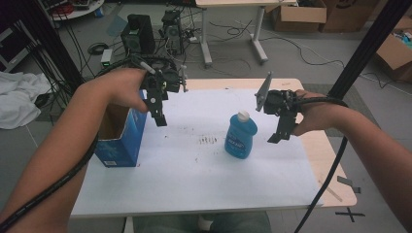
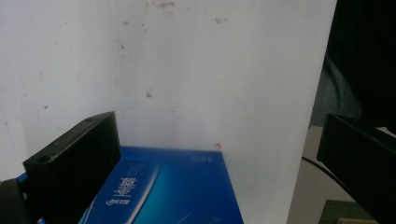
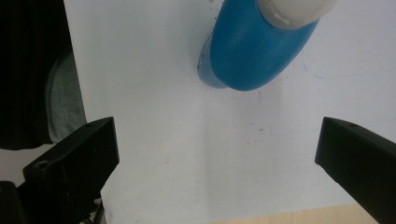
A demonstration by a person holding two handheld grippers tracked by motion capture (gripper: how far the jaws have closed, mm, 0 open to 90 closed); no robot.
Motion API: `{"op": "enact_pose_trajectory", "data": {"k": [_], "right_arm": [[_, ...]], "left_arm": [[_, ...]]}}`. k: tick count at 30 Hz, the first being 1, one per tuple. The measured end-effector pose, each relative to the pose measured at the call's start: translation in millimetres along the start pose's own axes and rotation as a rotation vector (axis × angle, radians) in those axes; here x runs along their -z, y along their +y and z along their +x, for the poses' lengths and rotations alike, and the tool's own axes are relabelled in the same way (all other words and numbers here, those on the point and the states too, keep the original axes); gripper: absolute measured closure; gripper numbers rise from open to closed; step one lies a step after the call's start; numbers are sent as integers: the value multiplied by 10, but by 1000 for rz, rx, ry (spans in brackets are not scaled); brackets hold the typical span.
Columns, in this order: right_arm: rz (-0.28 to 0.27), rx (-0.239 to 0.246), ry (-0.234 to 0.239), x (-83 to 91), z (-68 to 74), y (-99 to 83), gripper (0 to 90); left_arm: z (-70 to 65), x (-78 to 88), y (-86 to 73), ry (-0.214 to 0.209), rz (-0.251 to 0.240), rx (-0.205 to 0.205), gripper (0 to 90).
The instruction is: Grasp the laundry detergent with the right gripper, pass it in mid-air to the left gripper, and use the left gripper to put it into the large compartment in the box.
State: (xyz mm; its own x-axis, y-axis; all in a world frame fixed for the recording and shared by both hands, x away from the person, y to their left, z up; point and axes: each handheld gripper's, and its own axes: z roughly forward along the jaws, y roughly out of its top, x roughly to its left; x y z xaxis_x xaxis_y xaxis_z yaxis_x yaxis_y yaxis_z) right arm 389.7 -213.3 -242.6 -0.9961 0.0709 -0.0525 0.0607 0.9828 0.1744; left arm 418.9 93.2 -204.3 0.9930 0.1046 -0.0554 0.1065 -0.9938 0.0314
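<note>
A blue bottle [image 1: 241, 136] with a white cap stands upright on the white sheet, right of centre. An open blue carton [image 1: 119, 140] stands at the sheet's left edge. My left gripper [image 1: 159, 115] hangs open just above and to the right of the carton's top, nothing between its jaws; the carton's blue side [image 2: 168, 191] lies below them in the left gripper view. My right gripper [image 1: 281, 132] hangs open in the air a little to the right of the bottle. Seen from above in the right gripper view, the bottle [image 3: 261, 42] sits ahead of the open jaws.
A white sheet [image 1: 194, 170] covers most of the wooden table [image 1: 330, 165]. Tape marks sit at the table's right front corner. Beyond the far edge are speakers, cables and another table's legs. Cardboard boxes stand on the floor at the back right.
</note>
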Motion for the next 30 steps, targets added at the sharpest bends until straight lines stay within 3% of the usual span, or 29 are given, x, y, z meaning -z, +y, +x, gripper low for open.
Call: {"op": "enact_pose_trajectory", "data": {"k": [11, 16, 20, 21, 22, 30], "right_arm": [[-15, -14, -19, -6, 60, -38, 0], [-73, -33, -40, -22, 63, -120, 0], [-171, -68, -49, -18, 57, -227, 0], [-232, -88, -53, -13, 52, -302, 0], [-232, -88, -53, -13, 52, -302, 0], [-504, -166, -68, -72, 108, -647, 0]], "left_arm": [[-38, 17, -1, 5, 7, -3, 1], [-23, 15, 3, 6, 1, -8, 1], [-7, -8, 5, 1, 7, -12, 1], [-3, -17, 1, -1, 5, -12, 1], [0, -18, 1, -3, 10, -13, 1], [23, -22, -25, -2, 0, -17, 1]]}}
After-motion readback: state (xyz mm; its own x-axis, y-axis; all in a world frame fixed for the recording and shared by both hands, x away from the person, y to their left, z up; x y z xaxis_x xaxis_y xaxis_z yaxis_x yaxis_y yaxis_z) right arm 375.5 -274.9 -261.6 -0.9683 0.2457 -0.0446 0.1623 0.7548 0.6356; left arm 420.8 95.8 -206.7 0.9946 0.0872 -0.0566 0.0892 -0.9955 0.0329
